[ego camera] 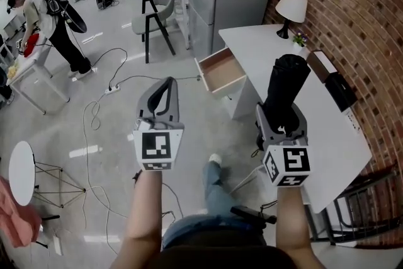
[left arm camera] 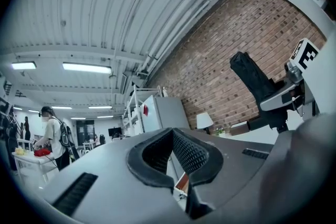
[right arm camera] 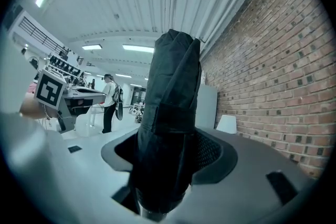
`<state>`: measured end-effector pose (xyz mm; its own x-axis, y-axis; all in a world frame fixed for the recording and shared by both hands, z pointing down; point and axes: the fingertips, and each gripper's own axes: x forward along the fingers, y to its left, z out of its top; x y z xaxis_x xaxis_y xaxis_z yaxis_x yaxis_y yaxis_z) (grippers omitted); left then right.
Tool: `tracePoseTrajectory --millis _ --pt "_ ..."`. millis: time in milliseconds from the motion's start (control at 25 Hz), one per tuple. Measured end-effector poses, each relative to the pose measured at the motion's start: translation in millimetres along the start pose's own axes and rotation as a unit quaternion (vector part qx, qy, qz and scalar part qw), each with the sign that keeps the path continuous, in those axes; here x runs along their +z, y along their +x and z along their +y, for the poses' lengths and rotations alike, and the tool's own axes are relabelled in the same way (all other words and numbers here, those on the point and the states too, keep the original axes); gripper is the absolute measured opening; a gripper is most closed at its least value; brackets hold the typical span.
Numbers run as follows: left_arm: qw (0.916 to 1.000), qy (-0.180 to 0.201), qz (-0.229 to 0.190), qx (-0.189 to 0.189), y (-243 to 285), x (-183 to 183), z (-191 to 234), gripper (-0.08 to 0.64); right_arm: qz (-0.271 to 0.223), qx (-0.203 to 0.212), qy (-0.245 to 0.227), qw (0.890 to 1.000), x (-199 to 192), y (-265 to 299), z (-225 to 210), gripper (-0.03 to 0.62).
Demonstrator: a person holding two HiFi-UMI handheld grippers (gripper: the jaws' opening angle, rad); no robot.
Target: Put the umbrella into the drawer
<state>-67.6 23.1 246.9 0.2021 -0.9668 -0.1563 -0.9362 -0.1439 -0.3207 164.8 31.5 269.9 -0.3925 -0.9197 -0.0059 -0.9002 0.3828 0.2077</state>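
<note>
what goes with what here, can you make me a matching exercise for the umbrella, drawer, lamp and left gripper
Things:
1 umbrella
2 drawer
3 lamp
4 left gripper

States or places:
a pulled open
b standing on the desk
c nothing between its jaws
d folded, clamped in the right gripper

Pairs: 1-d, 2-a, 3-b, 4-c

umbrella [right arm camera: 169, 113]: matt cloth | drawer [ego camera: 221, 70]: wood | wall [ego camera: 365, 22]: rough brick

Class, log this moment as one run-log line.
right gripper: shut on umbrella | left gripper: shut, empty | drawer: open | umbrella: not yet in drawer
</note>
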Motion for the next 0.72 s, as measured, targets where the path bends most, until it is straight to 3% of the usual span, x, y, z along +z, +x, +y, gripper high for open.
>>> tracePoseTrajectory --millis 240,520,720 --pt "0.9998 0.002 0.017 0.003 74.1 -34.9 12.7 0.002 0.012 0.013 0.015 1.000 -28.3 82.3 -19.9 0.258" --pt "0.9988 0.011 0.047 -0.010 206.9 -71.6 27.7 0.002 0.033 0.025 0.054 0.998 -58.5 210.0 -62.3 0.259" --pt "0.9977 -0.007 0.065 -0.020 293.0 -99.9 38.3 0.002 0.056 0.030 0.073 0.995 -80.8 291.7 -88.0 0.259"
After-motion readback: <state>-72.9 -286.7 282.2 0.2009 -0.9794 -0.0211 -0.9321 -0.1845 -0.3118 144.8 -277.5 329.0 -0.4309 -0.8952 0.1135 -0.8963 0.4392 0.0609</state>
